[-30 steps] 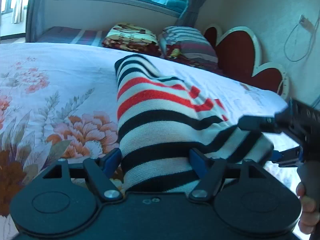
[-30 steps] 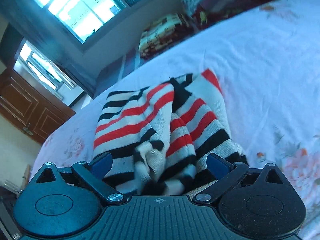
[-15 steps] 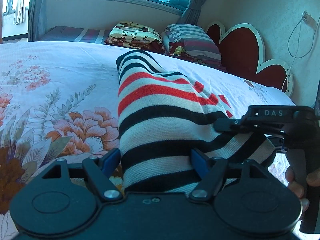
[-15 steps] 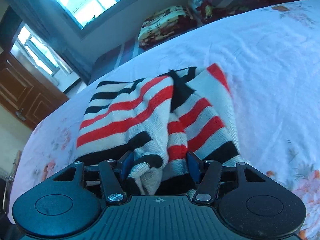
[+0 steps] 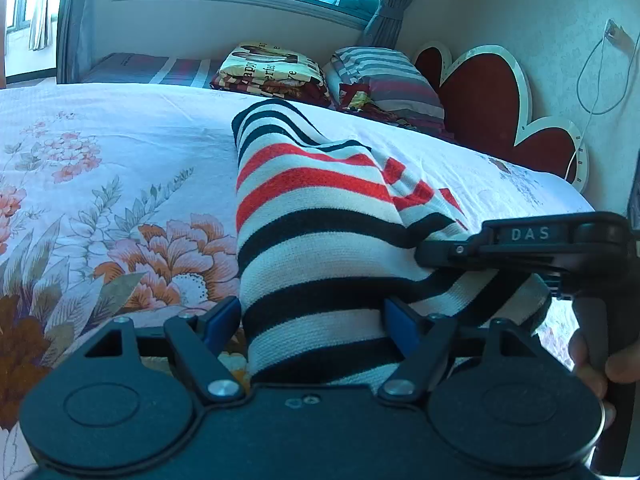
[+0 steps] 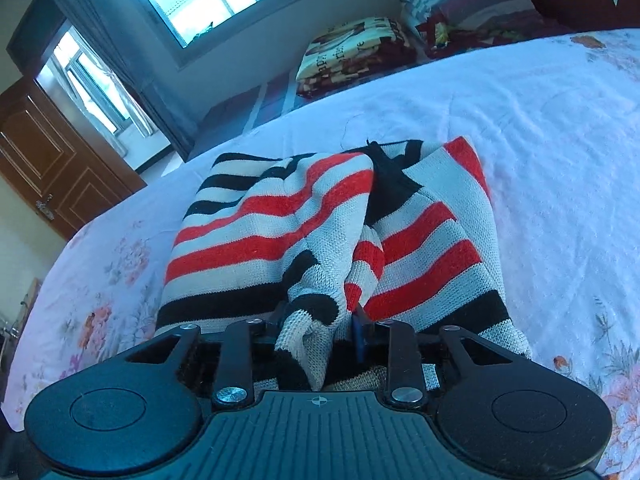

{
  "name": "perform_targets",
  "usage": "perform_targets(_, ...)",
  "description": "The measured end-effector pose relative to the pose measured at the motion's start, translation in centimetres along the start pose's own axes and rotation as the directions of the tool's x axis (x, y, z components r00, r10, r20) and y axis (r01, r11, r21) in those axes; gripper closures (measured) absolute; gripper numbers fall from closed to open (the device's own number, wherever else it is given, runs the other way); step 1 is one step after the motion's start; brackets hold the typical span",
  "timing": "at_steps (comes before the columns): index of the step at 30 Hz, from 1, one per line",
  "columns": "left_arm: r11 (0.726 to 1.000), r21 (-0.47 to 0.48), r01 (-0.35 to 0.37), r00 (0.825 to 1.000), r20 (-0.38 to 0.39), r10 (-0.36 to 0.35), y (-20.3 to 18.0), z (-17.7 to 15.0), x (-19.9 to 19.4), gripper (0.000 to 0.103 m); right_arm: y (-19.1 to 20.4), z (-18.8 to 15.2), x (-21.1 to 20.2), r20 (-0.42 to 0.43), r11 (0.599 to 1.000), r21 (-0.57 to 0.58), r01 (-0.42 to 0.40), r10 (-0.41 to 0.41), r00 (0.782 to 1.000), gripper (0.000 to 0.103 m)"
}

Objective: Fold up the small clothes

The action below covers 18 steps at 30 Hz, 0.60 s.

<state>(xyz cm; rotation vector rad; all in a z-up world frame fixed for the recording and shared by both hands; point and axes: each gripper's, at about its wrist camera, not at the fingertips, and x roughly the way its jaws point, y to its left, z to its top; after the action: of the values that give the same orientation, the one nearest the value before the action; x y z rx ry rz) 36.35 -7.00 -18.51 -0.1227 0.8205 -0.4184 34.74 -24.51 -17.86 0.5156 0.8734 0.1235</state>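
Note:
A small knitted sweater [image 5: 320, 240] with black, white and red stripes lies partly folded on the floral bedsheet [image 5: 120, 184]. My left gripper [image 5: 312, 320] is open, its blue pads wide apart on either side of the sweater's near hem. My right gripper [image 6: 320, 324] is shut on a bunched fold of the sweater [image 6: 280, 232] near its hem. The right gripper also shows in the left wrist view [image 5: 520, 244], at the sweater's right edge, with a hand on its handle.
Folded blankets [image 5: 272, 72] and a striped pillow [image 5: 384, 76] lie at the bed's far end by a red heart-shaped headboard [image 5: 492, 104]. A cable [image 5: 600, 80] hangs on the right wall. A wooden door [image 6: 48, 160] stands at the left.
My right gripper has closed from wide open onto the bunched sweater fold. My left gripper has stayed open around the hem, with the view shifting slightly.

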Motion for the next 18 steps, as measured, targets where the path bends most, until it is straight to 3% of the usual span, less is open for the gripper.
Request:
perform_targets(9,0.999,0.006,0.032,0.999,0.044,-0.032,-0.2,0.3,-1.6,0.026,1.3,0.6,-3.6,0.138,0.991,-0.132,0.036,-0.018,0.990,0.080)
perform_targets(14,0.998,0.012,0.062,0.998,0.029,-0.063,-1.3,0.5,-1.3,0.026,-1.1,1.2,-4.6,0.144,0.990,-0.131,0.051,-0.032,0.989,0.079)
perform_targets(18,0.998,0.032,0.052,0.998,-0.030,-0.051,-1.9,-0.2,0.3,0.025,-4.0,0.7,-2.8,0.073,0.995,-0.086,0.055,-0.049,0.996,0.079)
